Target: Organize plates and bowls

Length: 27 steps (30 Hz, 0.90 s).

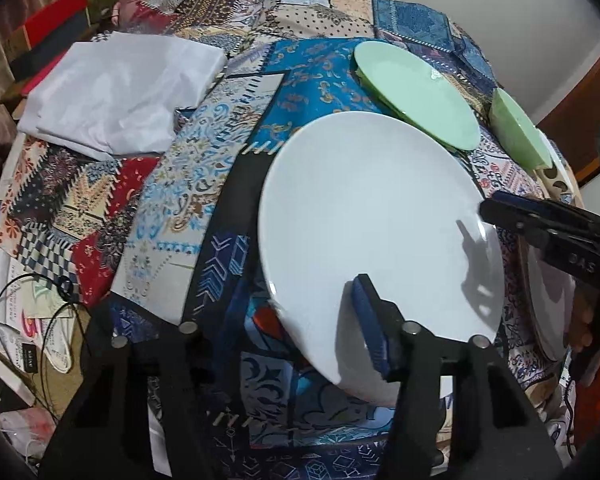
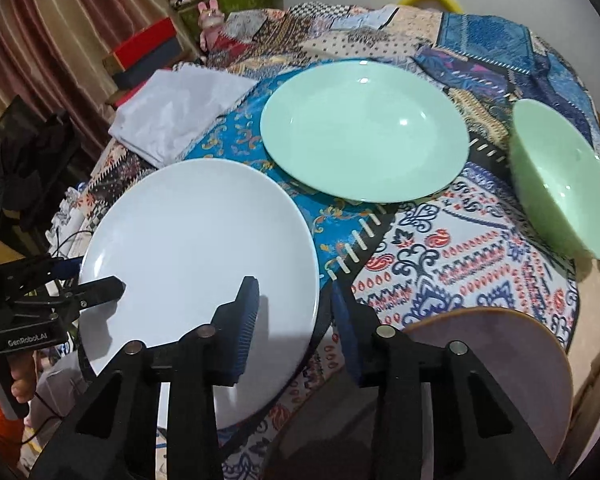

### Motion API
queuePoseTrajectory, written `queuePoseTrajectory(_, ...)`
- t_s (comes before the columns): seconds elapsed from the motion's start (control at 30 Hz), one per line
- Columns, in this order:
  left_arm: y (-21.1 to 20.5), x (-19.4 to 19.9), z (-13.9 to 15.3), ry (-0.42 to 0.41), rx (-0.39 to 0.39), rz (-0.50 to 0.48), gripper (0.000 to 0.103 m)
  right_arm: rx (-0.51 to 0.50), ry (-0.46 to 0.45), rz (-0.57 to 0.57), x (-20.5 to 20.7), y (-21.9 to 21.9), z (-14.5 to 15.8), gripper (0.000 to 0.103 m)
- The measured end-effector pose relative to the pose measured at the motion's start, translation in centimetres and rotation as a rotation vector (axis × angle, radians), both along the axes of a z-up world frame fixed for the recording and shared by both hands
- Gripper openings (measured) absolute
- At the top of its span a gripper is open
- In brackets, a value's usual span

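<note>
The white plate (image 2: pixel 196 256) sits tilted above the patchwork tablecloth (image 1: pixel 204 184), held at two edges. In the left wrist view, the left gripper (image 1: pixel 280 344) has its jaws spread wide. One blue padded finger (image 1: pixel 370 328) lies on the plate's upper face at the near rim. The other finger is hard to make out at the lower left, so a firm grip on the rim cannot be confirmed from this view.

In the right wrist view, the right gripper (image 2: pixel 296 324) straddles the plate's near right rim. Its left pad (image 2: pixel 244 328) rests on top of the white surface. Its right pad (image 2: pixel 346 332) sits just off the rim, below the plate's edge. The jaws are partly open, with a visible gap between pad and plate, so the rim lies between them without being pinched.

Beyond the white plate, a green plate (image 2: pixel 364 132) lies flat on the tabletop. A green bowl (image 2: pixel 564 184) stands to its right, apart from it. A brownish-pink plate (image 2: pixel 500 360) lies near the right gripper, partly hidden by it. A folded white cloth (image 1: pixel 120 92) rests at the far left of the tabletop.
</note>
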<state>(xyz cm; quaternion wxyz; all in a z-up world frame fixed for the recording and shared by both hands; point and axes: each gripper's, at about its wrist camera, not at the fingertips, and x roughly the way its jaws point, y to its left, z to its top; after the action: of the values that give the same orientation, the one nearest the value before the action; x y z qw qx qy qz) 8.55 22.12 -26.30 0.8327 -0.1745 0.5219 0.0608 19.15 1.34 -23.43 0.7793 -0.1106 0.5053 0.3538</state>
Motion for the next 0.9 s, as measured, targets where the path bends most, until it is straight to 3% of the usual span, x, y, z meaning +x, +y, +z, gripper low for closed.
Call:
queuePoseTrajectory(0.23,-0.4,0.2,0.1,-0.01,-0.013,-0.029,0.044,-0.02,0.037,0.007,0.8,0.6,-0.9,0.027)
queuePoseTrajectory(0.9,-0.2,-0.2,0.6,-0.029,-0.076,0.031,0.044,0.02,0.04,-0.01,-0.1,0.5,-1.0,0.027)
